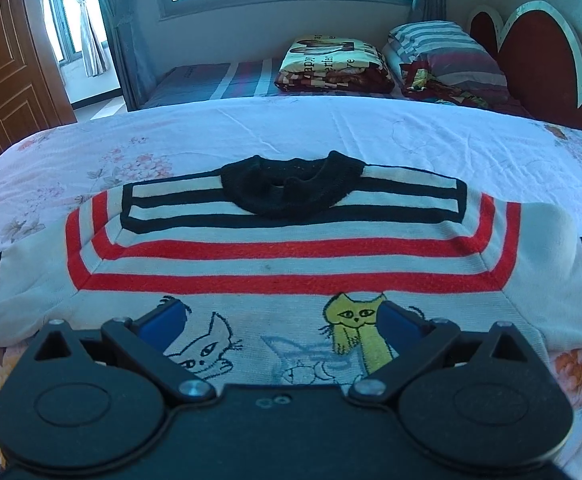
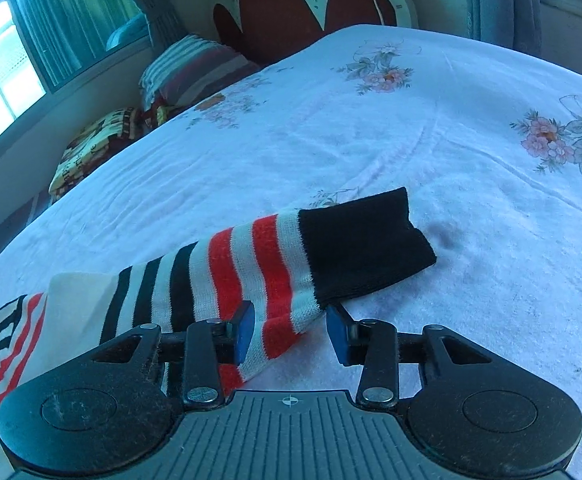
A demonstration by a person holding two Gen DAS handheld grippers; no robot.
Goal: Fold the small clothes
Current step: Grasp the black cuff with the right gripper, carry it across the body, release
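The left gripper [image 1: 281,318] stood wide open over the sweater [image 1: 291,256], spread flat on the floral bedsheet [image 1: 331,128], its fingers bracketing the cat motifs. The right gripper [image 2: 291,330] stood part-open, the striped sleeve [image 2: 275,264] between its pads, unpinched.

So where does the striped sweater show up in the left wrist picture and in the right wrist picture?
Left wrist view: the sweater fills the middle, flat on the bed sheet, black collar farthest away.
Right wrist view: only its sleeve shows, from the lower left to the centre, black cuff outward.
Shared landmark: the red heart-shaped headboard, also top centre in the right view.
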